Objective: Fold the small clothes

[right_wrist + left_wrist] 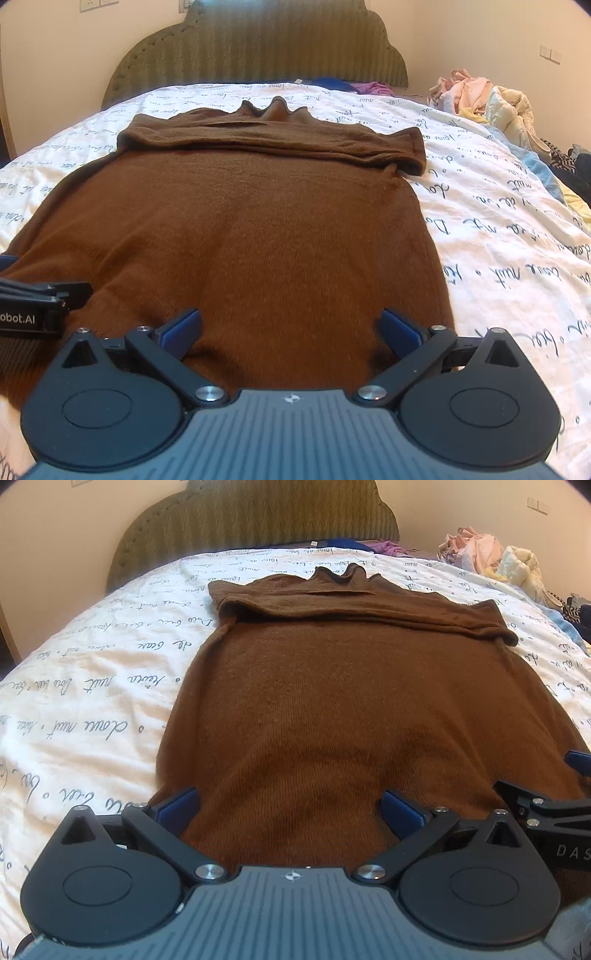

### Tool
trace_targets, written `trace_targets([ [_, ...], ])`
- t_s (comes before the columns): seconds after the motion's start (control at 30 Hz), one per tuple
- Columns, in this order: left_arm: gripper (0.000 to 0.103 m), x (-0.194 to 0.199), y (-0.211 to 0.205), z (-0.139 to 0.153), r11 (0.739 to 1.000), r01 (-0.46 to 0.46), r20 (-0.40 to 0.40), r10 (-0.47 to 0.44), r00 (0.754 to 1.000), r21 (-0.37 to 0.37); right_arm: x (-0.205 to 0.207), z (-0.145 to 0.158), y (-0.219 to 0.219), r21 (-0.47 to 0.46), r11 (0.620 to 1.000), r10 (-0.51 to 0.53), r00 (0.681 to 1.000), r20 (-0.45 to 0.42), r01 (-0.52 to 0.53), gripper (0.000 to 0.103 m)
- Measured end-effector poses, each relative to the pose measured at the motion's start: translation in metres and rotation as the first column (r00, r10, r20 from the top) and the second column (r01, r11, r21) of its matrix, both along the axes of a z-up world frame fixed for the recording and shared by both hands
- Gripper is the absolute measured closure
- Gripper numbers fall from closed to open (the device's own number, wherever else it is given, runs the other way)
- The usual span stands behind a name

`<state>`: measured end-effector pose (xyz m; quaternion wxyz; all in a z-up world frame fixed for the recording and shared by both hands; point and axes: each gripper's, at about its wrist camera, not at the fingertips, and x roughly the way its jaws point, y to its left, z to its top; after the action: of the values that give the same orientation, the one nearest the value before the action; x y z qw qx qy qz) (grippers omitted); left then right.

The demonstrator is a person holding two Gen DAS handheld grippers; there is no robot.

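Left wrist view: a brown sweater (351,701) lies flat on a white quilt (92,686) printed with script, collar toward the green headboard (258,513), both sleeves already folded across the chest in a band near the far end. The left gripper (290,808) sits low over the near hem with its blue fingers (181,808) spread wide and nothing between them; whether the tips touch the knit cannot be told. At the right edge the other tool's black linkage shows, close alongside. A heap of pale clothes (487,557) waits on the far right of the bed.

Right wrist view: the right gripper (291,328) is likewise wide and empty, poised over the hem toward the sweater's (240,229) right side, with the left tool's body just beside it at the frame's left edge. The folded sleeves lie tidy across the shoulders; the ruffled collar stands up at the far end.

By the look of it, the sleeve step is finished and the body fold is in hand. Next, each gripper would need to pinch a hem corner, catching both layers, then carry the hem up to the shoulders evenly so the sleeves stay put.
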<state>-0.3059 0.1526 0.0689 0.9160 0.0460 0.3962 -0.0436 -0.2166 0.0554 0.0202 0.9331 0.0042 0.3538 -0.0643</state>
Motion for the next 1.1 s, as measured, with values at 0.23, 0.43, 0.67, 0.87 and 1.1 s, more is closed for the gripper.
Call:
trace_targets([
  [0.23, 0.0, -0.034, 0.013, 0.002, 1.0, 0.015, 0.003, -0.015, 1.0, -0.011, -0.031, 0.0, -0.001, 0.005, 0.999, 0.035, 0.999, 0.0, -0.035, 0.0],
  [0.43, 0.0, -0.066, 0.029, 0.005, 0.999, 0.05, -0.005, -0.05, 0.999, -0.01, -0.054, 0.002, -0.004, -0.002, 0.995, 0.099, 0.995, -0.013, -0.099, 0.0],
  [0.67, 0.0, -0.077, 0.059, 0.024, 0.984, 0.011, -0.055, -0.021, 0.998, -0.18, -0.066, 0.025, -0.01, 0.009, 0.991, 0.132, 0.99, 0.052, -0.133, 0.0],
  [0.87, 0.0, -0.061, 0.039, 0.025, 0.969, 0.026, -0.013, -0.03, 0.999, -0.246, -0.052, 0.003, -0.008, 0.055, 0.986, 0.16, 0.987, -0.027, -0.159, 0.0],
  [1.1, 0.0, -0.076, 0.019, 0.003, 0.989, 0.148, -0.014, -0.149, 0.989, -0.03, -0.09, 0.009, -0.009, -0.002, 0.974, 0.224, 0.972, -0.075, -0.225, 0.0],
])
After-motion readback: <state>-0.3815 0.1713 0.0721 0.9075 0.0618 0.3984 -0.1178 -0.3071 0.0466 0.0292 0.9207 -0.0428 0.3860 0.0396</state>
